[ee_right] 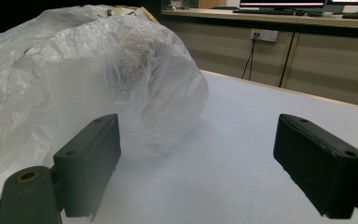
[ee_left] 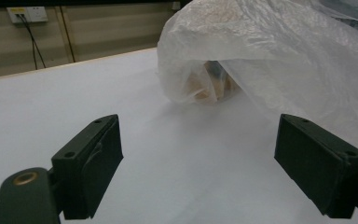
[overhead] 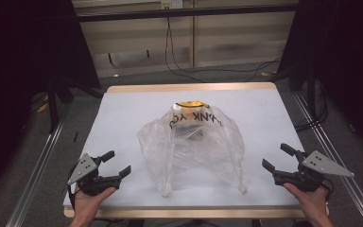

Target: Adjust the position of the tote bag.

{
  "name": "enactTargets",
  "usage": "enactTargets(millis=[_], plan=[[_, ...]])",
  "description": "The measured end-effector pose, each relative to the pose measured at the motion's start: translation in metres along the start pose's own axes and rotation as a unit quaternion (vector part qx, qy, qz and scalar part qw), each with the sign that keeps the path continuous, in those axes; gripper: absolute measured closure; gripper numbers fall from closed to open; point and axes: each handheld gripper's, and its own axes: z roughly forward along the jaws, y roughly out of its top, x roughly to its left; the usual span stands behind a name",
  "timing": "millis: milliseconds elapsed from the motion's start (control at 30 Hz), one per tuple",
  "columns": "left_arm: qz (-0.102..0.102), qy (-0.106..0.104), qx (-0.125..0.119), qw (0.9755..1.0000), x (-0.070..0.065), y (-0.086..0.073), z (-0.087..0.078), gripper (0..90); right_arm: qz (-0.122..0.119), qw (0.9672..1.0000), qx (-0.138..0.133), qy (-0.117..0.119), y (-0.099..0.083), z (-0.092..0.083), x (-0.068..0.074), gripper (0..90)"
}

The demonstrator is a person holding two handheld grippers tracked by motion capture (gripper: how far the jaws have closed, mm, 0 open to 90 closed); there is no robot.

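Plastic bag (overhead: 192, 144) sits counter (overhead: 123, 113) ctr, handles toward near edge: at 2 o'clock from left tongs (overhead: 115, 162), 10 o'clock from right tongs (overhead: 277, 157); both spread, empty, approx. equidistant.

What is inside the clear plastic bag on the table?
Through the plastic bag a dark object shows near its middle; the left gripper view shows something brownish under the film. The wrinkled plastic blurs them, so what they are cannot be told.

white table (overhead: 123, 113), wall socket (ee_left: 27, 14), floor cables (overhead: 203, 71)
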Motion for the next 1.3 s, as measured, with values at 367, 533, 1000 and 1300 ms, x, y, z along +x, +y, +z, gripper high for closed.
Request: enactTargets(millis=[367, 533, 1000, 1300], plan=[[0.003, -0.02, 0.007, 0.9998, -0.006, 0.002, 0.003, 13.0, 0.001, 0.9998, 0.009, 0.016, 0.0, 0.001, 0.0, 15.1], [0.007, -0.018, 0.011, 0.9998, -0.007, 0.004, 0.005, 13.0, 0.004, 0.9997, 0.01, 0.024, 0.0, 0.001, 0.001, 16.9], [0.011, -0.049, 0.007, 0.9987, -0.022, 0.009, 0.006, 15.4, -0.003, 0.9962, 0.022, 0.084, 0.009, -0.002, 0.017, 28.3], [0.029, -0.08, 0.004, 0.9964, -0.038, 0.014, 0.004, 17.5, -0.012, 0.9899, 0.032, 0.137, 0.02, -0.006, 0.032, 38.5]])
